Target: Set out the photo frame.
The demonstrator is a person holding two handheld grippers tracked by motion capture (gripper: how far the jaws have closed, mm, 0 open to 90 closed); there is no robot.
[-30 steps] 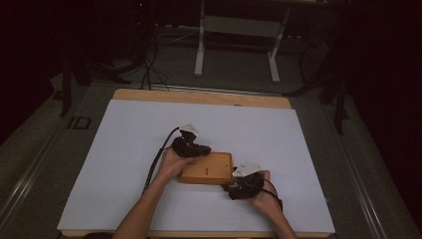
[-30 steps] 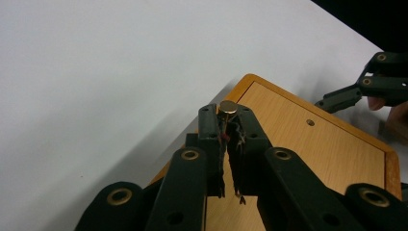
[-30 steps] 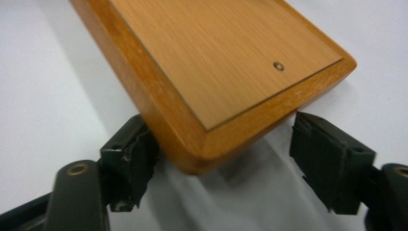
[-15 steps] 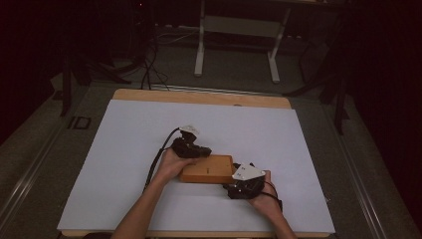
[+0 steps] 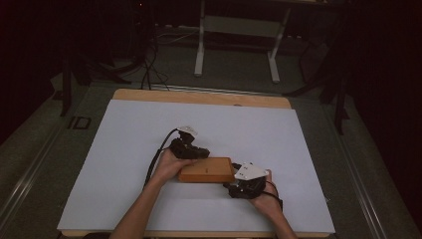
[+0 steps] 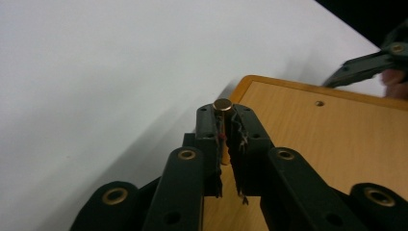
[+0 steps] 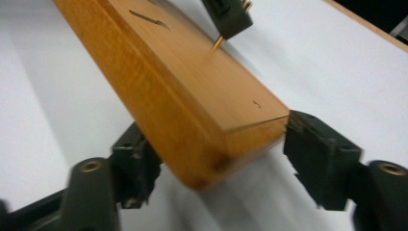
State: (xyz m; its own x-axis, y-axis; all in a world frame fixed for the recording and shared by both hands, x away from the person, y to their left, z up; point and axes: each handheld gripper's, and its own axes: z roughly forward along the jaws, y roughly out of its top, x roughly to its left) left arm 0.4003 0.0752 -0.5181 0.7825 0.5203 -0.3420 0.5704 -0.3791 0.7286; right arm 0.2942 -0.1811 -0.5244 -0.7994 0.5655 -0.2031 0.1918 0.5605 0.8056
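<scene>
Left gripper view, left tongs [image 6: 226, 126] pinching brass pin [image 6: 223, 105], shaft hidden, right tongs [image 7: 216, 163] closing around wooden block [image 7: 192, 96].

wooden block [image 5: 206, 170] between both grippers

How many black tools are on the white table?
2. The left black two-jaw tool pinches a small brass pin over the flat orange wooden block's left edge. The right black two-jaw tool is at the block's right end, its jaws have just been closing around it.

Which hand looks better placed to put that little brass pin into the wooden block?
Left, probably: the left gripper already pinches the brass pin over the wooden block, while the right gripper straddles the block's end.
</scene>
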